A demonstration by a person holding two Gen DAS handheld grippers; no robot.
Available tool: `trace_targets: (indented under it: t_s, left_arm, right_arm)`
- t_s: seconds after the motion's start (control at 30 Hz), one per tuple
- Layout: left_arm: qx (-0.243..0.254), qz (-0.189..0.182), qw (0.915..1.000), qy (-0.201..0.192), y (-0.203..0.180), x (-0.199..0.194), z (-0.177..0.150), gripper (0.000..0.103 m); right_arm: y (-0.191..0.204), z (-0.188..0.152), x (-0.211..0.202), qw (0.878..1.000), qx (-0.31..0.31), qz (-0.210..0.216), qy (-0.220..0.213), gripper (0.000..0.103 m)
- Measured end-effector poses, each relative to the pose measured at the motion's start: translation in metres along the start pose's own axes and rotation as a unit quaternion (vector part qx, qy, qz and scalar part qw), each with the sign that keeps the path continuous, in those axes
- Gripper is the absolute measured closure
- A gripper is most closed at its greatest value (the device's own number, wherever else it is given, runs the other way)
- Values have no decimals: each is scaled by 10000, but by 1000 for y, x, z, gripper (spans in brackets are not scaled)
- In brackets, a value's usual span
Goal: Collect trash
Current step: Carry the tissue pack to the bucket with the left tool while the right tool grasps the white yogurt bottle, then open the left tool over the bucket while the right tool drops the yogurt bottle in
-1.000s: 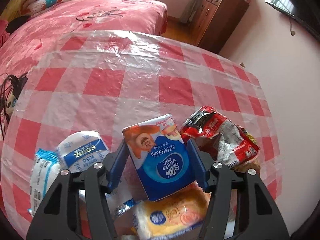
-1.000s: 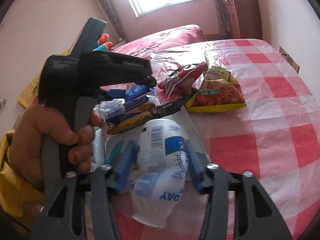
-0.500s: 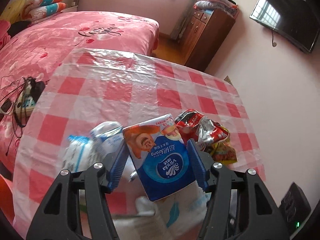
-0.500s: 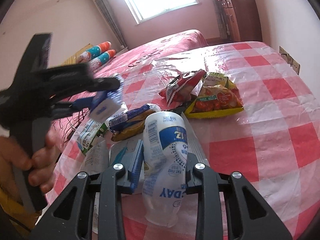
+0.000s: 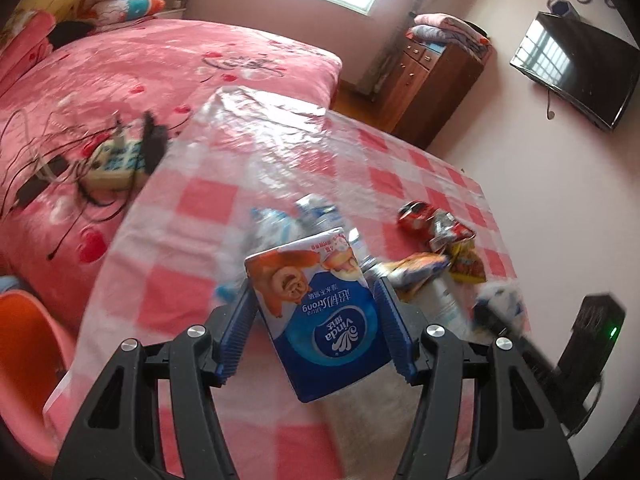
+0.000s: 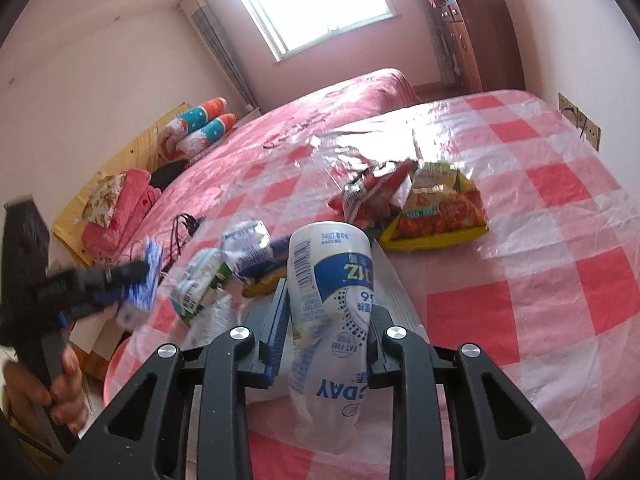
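Observation:
My left gripper (image 5: 316, 316) is shut on a blue Vinda tissue pack (image 5: 320, 312) and holds it high above the checked table (image 5: 248, 168). My right gripper (image 6: 326, 320) is shut on a white plastic yogurt bottle (image 6: 332, 312), lifted off the table (image 6: 540, 260). More trash lies on the table: a red snack bag (image 6: 372, 196), a yellow and red snack bag (image 6: 440, 208), a crumpled clear bottle (image 6: 244, 236), a green and white wrapper (image 6: 196, 284) and a yellow wrapper (image 6: 264, 276). The left gripper shows blurred at the left of the right wrist view (image 6: 132, 288).
A pink bed (image 5: 120, 72) with a power strip and cables (image 5: 116, 156) lies beside the table. An orange-pink bin (image 5: 24, 344) stands below the table's near-left edge. A brown dresser (image 5: 428, 76) and a wall television (image 5: 576, 68) are at the back right.
My left gripper rose and drew back to the left with the tissue pack. My right gripper shut tighter on the yogurt bottle and lifted it.

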State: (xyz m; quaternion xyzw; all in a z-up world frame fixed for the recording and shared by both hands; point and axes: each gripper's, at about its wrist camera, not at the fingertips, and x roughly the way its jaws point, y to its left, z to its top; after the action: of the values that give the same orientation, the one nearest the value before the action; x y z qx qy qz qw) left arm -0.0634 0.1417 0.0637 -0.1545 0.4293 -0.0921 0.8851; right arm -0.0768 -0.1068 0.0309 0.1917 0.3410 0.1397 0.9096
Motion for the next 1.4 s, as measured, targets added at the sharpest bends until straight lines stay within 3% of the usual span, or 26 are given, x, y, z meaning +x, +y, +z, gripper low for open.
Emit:
trace_targets:
  t_s: [0.37,0.77,0.9,1.13,1.4]
  left_arm:
    - [-480,13,9988,-38,65,-32,-33,42]
    - [-994,412,9939,-254,134,-69,-60,42]
    - [-1229,701,9894,-318,164,-84,-71,42]
    - [-1846,1255,9736,-471,228,-110,-93,42]
    - [-2365,1534,9579,-553,276,-121,-113,42]
  right_arm:
    - [44,7,-12,9996,-217,186,19,73]
    - [125,-6,13,9913,-649,1007,550,73]
    - [160,-14,28,9833,-841,1378,843,73]
    - [226,-33,59,9622,-1236,2006,1363,73]
    - [305,-57,91,9358,-1760,2492,1765,73]
